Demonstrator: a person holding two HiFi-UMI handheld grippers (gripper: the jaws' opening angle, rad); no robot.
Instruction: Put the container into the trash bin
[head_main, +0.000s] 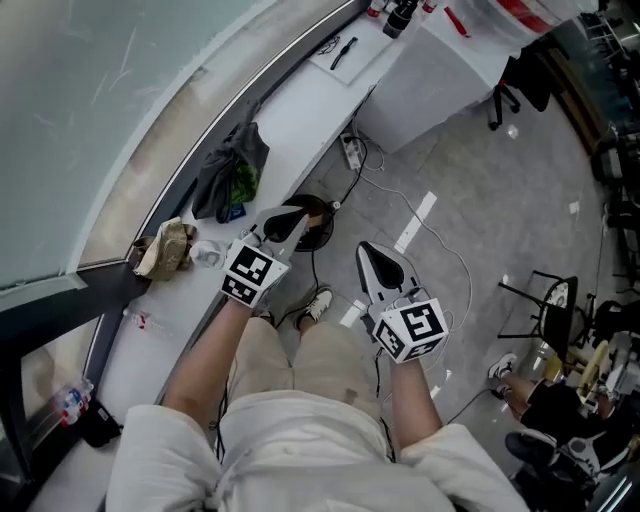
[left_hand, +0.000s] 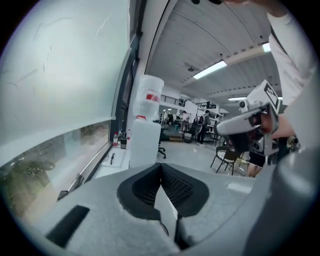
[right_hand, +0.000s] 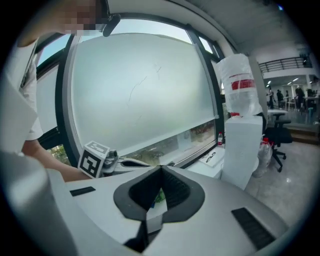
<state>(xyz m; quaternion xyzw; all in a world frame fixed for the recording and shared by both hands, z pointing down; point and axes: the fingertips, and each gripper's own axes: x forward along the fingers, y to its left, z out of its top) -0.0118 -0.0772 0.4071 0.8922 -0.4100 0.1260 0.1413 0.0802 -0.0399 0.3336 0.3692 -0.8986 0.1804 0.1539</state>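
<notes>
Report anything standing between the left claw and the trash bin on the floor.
Nothing visible does. In the head view the left claw, shut and empty, hangs above the dark trash bin and overlaps its near rim, with only open air between them.

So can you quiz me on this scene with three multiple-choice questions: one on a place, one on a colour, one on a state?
1. Where does the dark bag lie?
A) on the white ledge
B) on a chair
C) on the person's lap

2. What colour is the round bin?
A) red
B) black
C) yellow

3. How do the jaws of the left gripper and the right gripper stand?
A) both wide open
B) both closed, with nothing between them
C) both clamped on a bottle

Answers:
1 A: the head view shows the bag resting on the ledge.
2 B: the bin's rim and wall are black.
3 B: in each gripper view the two jaws meet at the tip and hold nothing.
</notes>
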